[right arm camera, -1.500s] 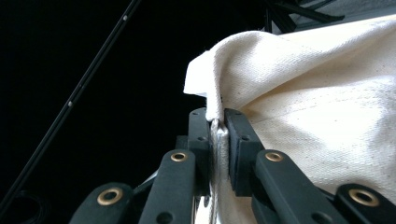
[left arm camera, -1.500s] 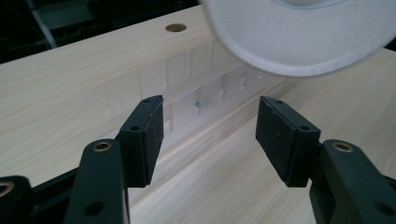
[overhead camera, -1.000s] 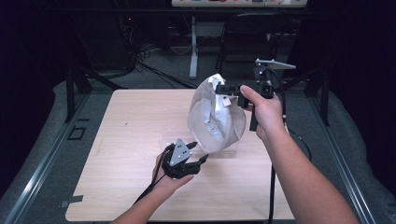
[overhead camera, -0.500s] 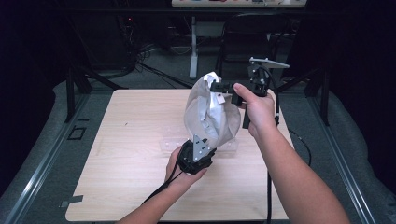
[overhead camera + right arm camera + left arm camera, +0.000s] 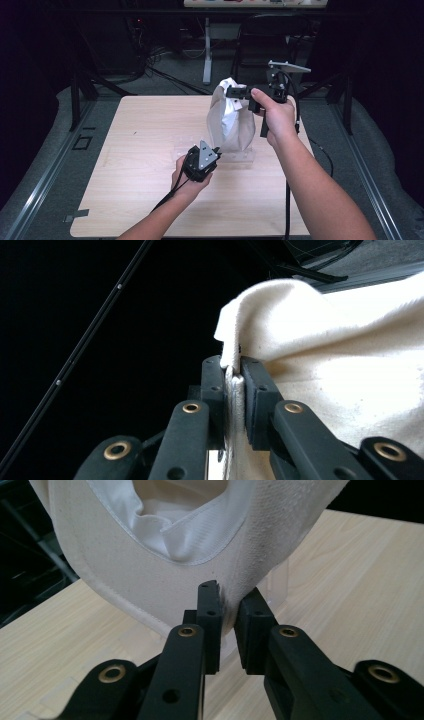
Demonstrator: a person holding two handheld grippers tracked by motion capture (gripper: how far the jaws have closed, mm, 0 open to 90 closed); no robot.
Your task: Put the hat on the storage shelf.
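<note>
One cream cloth bag (image 5: 227,120) hangs upright over the far right part of the table (image 5: 135,150), held up off the wood by its top edge. In the left gripper view the bag (image 5: 165,540) shows an open mouth with a stitched hem and a paler lining inside; its rounded lower edge dips down to the jaws.

The right gripper (image 5: 239,93) is at the top of the bag, on its right side, reaching in from the right. In the right gripper view its jaws are pressed together on a fold of the cloth — the gripper (image 5: 234,385) pinches a hemmed edge, and the bag (image 5: 350,375) spreads away to the right of the jaws. The right hand (image 5: 277,117) holds this gripper raised above the table.

The left gripper (image 5: 216,151) is below, at the bag's bottom edge, nearer the person. In the left gripper view its jaws (image 5: 227,625) stand on either side of the bag's lower edge with a narrow gap between them — the cloth sits in that gap, and whether they have it clamped I cannot tell. The left hand (image 5: 192,175) holds it low, just above the wood.

A clear plastic stand (image 5: 240,157) rests on the table just under the bag, beside the left gripper.
</note>
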